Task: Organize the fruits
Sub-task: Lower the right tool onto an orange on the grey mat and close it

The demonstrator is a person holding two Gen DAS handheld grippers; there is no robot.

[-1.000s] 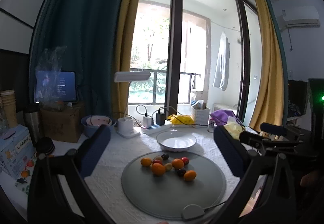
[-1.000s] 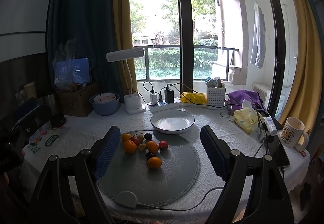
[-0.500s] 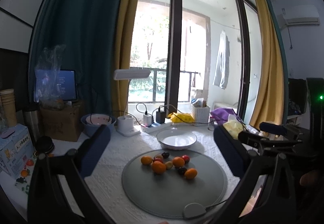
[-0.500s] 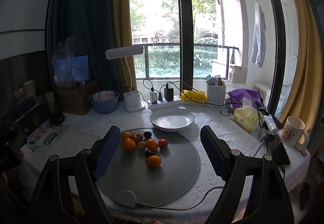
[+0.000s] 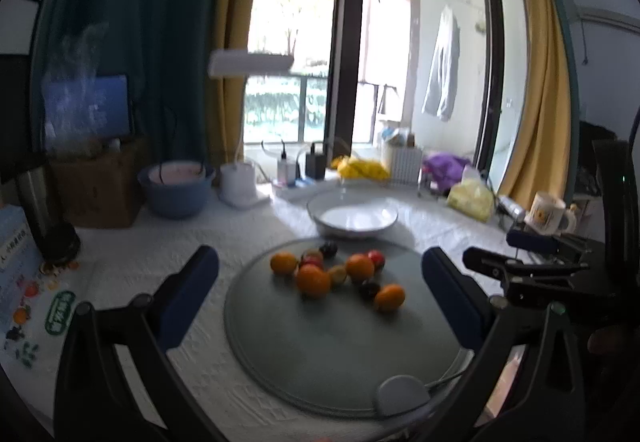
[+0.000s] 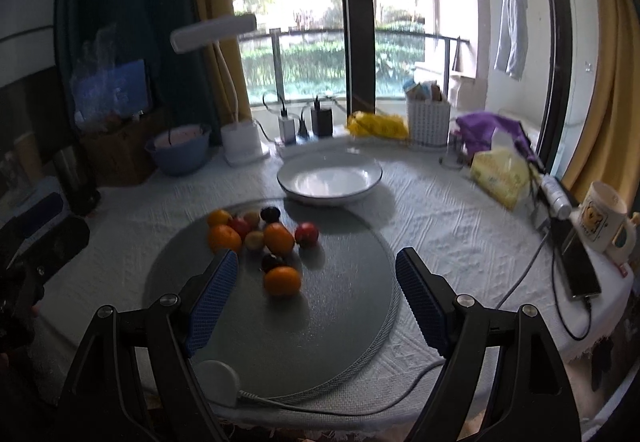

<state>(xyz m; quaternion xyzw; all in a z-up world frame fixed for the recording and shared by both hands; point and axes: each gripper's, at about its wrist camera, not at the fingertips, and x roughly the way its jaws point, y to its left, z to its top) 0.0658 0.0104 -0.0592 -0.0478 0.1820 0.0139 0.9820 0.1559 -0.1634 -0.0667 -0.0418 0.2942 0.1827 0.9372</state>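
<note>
Several small fruits lie in a cluster on a round grey mat (image 6: 328, 314): oranges such as the nearest one (image 6: 282, 281), red ones (image 6: 307, 234) and dark ones (image 6: 273, 214). The cluster also shows in the left wrist view (image 5: 336, 274) on the mat (image 5: 320, 362). An empty white bowl (image 6: 329, 178) (image 5: 353, 215) stands just beyond the mat. My left gripper (image 5: 320, 290) is open and empty above the mat's near side. My right gripper (image 6: 316, 298) is open and empty, with the nearest orange between its fingers in view.
A desk lamp (image 6: 240, 146), a blue basin (image 6: 180, 152), a power strip, a white basket (image 6: 428, 122) and a yellow bag (image 6: 500, 174) line the table's far side. A mug (image 6: 604, 216) and phone (image 6: 580, 266) sit at the right edge. A white puck with cable (image 6: 218, 378) rests on the mat.
Both grippers have moved forward and down toward the mat; the fruits and bowl look larger and lower in view. Both stay open.
</note>
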